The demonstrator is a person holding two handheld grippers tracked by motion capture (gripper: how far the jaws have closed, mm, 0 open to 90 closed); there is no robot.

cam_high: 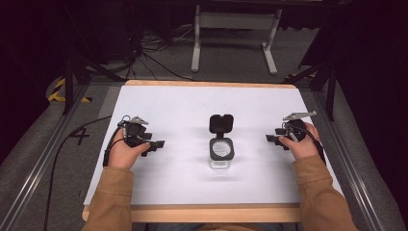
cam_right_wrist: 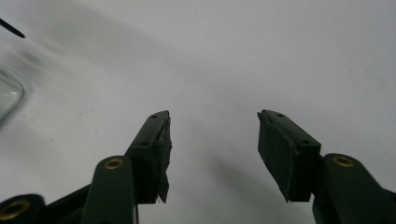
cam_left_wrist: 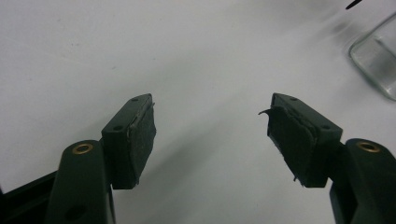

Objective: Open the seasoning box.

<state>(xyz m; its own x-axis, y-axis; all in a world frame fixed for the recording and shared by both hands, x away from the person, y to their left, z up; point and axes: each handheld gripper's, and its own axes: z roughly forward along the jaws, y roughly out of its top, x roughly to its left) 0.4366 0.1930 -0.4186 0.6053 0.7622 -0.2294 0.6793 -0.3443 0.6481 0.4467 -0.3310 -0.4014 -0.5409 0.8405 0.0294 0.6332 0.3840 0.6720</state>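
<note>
A small clear glass jar (cam_high: 222, 153) with a black flip lid (cam_high: 221, 123) swung open behind it stands in the middle of the white table top (cam_high: 183, 106). My left gripper (cam_high: 156, 144) rests on the table to the jar's left, open with nothing between its jaws. On the jar's right, my right gripper (cam_high: 272, 139) is also open and empty. In the left gripper view the gripper (cam_left_wrist: 212, 135) points over bare white surface, with a corner of the jar (cam_left_wrist: 376, 60) at the upper right. The right gripper (cam_right_wrist: 212, 149) likewise faces bare table, with the jar's glass edge (cam_right_wrist: 8, 95) at far left.
The white sheet lies on a wooden board (cam_high: 207, 212) framed by metal rails (cam_high: 43, 159). Beyond the far edge are a grey floor with cables (cam_high: 149, 53) and a white stand (cam_high: 235, 29). Both forearms in tan sleeves (cam_high: 113, 197) come in from the bottom.
</note>
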